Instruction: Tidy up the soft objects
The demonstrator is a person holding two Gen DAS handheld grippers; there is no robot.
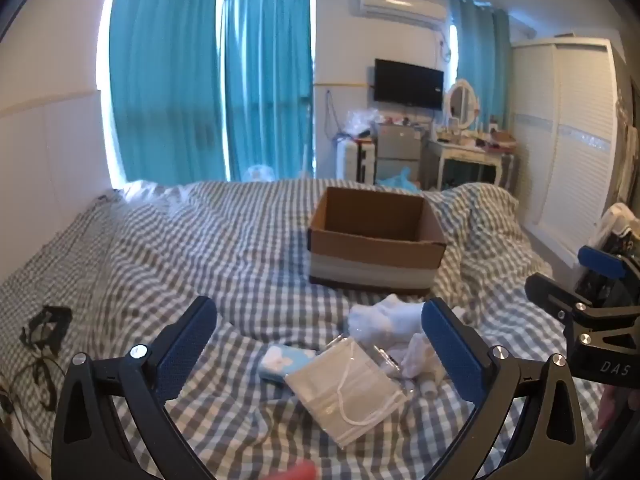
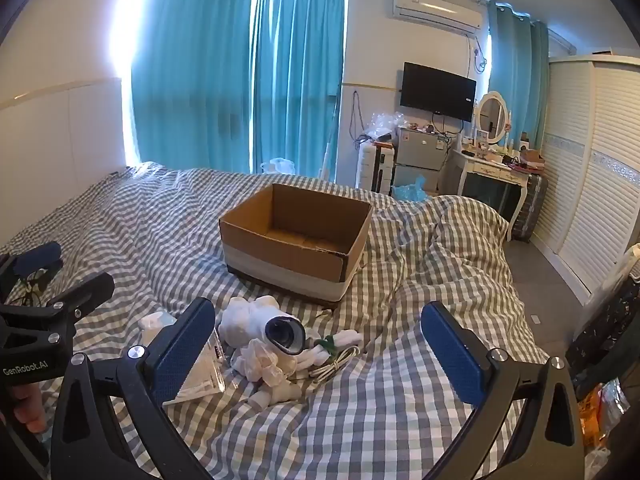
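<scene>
Bedding in grey-and-white check [image 1: 168, 248] covers the wide bed and fills the lower half of both views, rumpled into folds at lower right in the right wrist view, with bare stretches at the left and in the foreground. Teal curtains [image 2: 240, 80] hang across the upper left. An open brown cardboard box with a pale band around its base [image 2: 296, 236] sits mid-frame on the bed, its near wall facing the pile and its floor bare; only the right wrist view shows that floor.

Below the box lies the soft clutter: a white plush astronaut toy with a dark visor [image 2: 276, 332] beside a coiled white cable [image 2: 336, 362], seen plainly only from the right. The left wrist view instead shows a bagged pale face mask [image 1: 348, 392] in the lower centre, touching a light blue tissue pack [image 1: 280, 362] on its left.

The left hand-held gripper [image 1: 320, 352] is spread wide above the mask, holding nothing. The right hand-held gripper [image 2: 316, 354] is likewise spread wide, empty, framing the astronaut.
</scene>
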